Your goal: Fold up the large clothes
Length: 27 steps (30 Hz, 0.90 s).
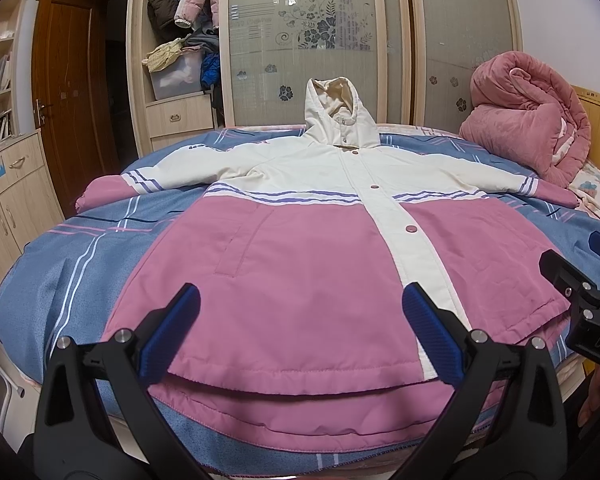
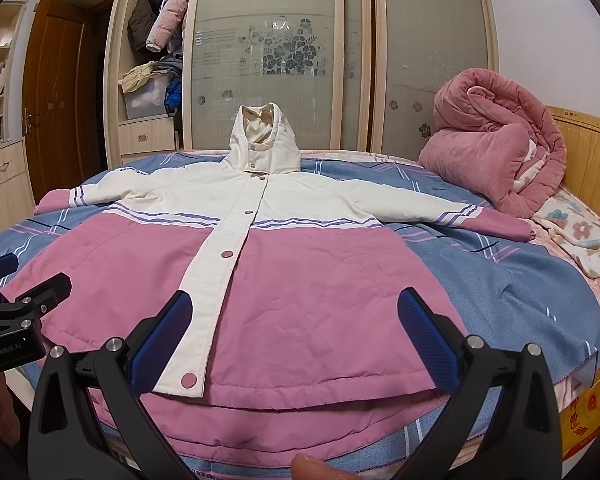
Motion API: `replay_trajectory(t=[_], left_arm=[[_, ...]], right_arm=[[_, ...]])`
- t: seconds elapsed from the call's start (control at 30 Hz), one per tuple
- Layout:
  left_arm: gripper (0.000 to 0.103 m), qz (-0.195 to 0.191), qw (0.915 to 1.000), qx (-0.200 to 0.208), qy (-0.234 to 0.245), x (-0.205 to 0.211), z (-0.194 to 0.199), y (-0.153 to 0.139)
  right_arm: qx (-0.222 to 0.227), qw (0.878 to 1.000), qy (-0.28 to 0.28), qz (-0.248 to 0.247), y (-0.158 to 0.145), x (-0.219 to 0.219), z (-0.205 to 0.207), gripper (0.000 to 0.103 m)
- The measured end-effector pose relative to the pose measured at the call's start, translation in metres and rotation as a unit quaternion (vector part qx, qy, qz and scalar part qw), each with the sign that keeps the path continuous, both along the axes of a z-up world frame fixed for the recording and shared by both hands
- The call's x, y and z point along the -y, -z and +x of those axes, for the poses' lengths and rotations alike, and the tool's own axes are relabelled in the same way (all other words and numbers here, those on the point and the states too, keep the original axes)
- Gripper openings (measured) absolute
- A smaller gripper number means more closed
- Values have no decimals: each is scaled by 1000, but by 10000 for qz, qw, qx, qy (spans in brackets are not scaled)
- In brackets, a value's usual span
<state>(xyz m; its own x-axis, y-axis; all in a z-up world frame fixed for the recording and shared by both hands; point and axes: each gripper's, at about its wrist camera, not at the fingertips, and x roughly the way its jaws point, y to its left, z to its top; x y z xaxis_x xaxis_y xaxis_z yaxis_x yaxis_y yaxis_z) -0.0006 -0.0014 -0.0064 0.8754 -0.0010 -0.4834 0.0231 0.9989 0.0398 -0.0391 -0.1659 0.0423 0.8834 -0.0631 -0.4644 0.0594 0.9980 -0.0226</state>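
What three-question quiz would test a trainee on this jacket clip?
1. True or false: the jacket lies folded in half on the bed.
2. Are the left tongs and right tongs open or shut?
3. What sits at the bed's right end: A) rolled pink quilt, B) suitcase, C) lamp?

Key: 1 false, it is spread flat with sleeves out; 2 both open, holding nothing; 3 A.
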Motion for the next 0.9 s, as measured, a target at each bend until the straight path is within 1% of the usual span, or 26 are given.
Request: replay_trajectory(t=[0.47, 0.6, 0.7, 0.77, 0.83, 0.9], left_arm=[[101, 17, 10000, -45, 12, 1, 0, 3], [101, 70, 9999, 99, -82, 1, -3, 2], [101, 83, 9995, 306, 35, 2, -8, 1], [101, 114, 9990, 407, 134, 1, -11, -1], [101, 104, 9989, 411, 192, -3, -12, -3], [101, 71, 9991, 382, 166, -11, -13, -2]], right_arm=[[-31, 10000, 0, -14, 2, -1, 0, 102], [-23, 9999, -157, 36, 3, -2, 1, 102], [177, 9995, -267, 74, -1, 1, -4, 102], [512, 9982, -252, 157, -7, 7, -12, 102], [780, 9963, -285, 243, -13, 13, -19, 102], [836, 9949, -427, 368, -17, 17, -21, 102]])
